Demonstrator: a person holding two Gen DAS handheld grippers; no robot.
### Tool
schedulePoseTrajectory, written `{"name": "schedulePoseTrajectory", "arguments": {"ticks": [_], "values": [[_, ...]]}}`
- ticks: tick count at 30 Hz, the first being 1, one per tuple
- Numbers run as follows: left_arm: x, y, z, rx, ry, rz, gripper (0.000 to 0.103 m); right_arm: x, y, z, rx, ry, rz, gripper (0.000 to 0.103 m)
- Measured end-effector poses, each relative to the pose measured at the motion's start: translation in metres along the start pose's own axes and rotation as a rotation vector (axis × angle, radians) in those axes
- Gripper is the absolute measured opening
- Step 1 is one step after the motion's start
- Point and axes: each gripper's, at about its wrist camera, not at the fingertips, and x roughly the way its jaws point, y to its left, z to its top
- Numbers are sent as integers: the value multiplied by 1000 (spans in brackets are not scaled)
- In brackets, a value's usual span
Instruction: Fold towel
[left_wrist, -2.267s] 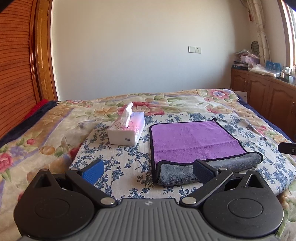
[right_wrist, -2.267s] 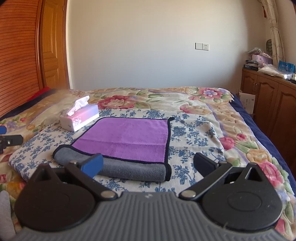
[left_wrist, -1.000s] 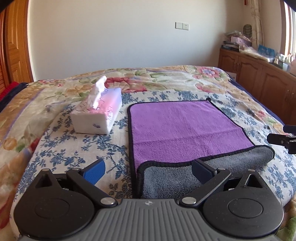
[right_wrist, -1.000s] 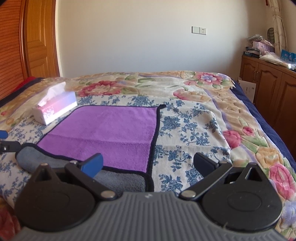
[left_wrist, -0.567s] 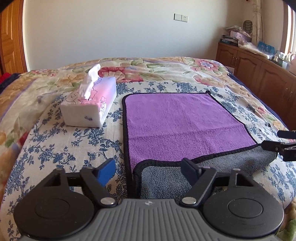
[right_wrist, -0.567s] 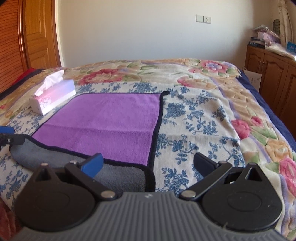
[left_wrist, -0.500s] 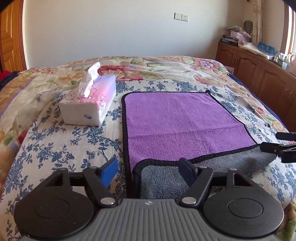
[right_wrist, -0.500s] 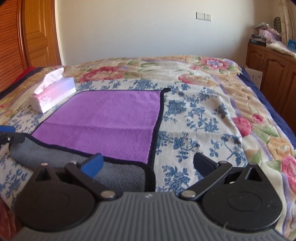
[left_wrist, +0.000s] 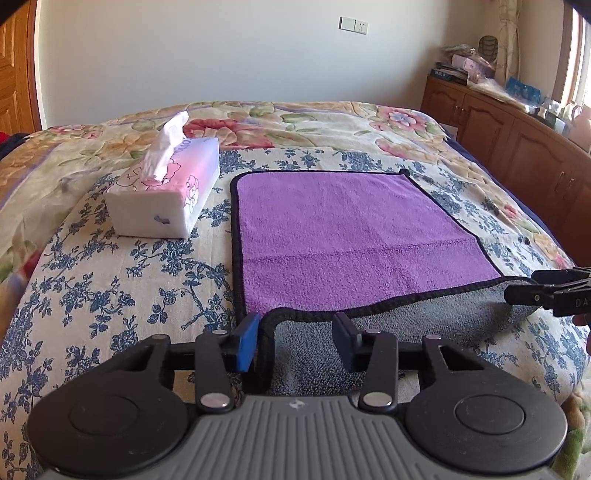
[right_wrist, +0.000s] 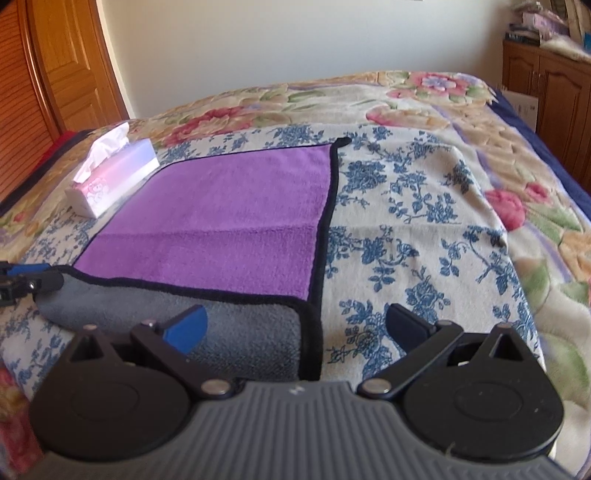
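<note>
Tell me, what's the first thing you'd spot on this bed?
The bright purple towel lies in the middle of the flowery bed, its near edge rolled over to show grey. A pink and white tissue box sits just to its left.

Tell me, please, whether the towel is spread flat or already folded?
Mostly spread: the towel lies purple side up on the bed, with only its near edge turned over, showing grey.
</note>
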Motion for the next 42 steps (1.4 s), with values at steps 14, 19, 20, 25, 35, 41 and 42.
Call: {"name": "schedulePoseTrajectory", "arguments": {"ticks": [14,19,20,25,35,41,42], "values": [[3,0,-3,7,19,1,46,-1,-1,3,17,64,73,76],[4,-1,-4,13,21,5,46,-4,-2,5,19,67,91,66],[4,-1,-4,14,22,5,46,-4,-1,5,17,69,93,62],[4,-1,-4,14,22,5,46,-5,2,5,-4,76,90,51],[3,0,-4,15,15,15,23,-5,0,6,-31,79,55,21],[0,-1,-3,12,7,8,7,-7,3,6,-57,72,51,10],[-1,-1,-3,12,4,7,7,-8,3,6,-61,69,50,9]]}}
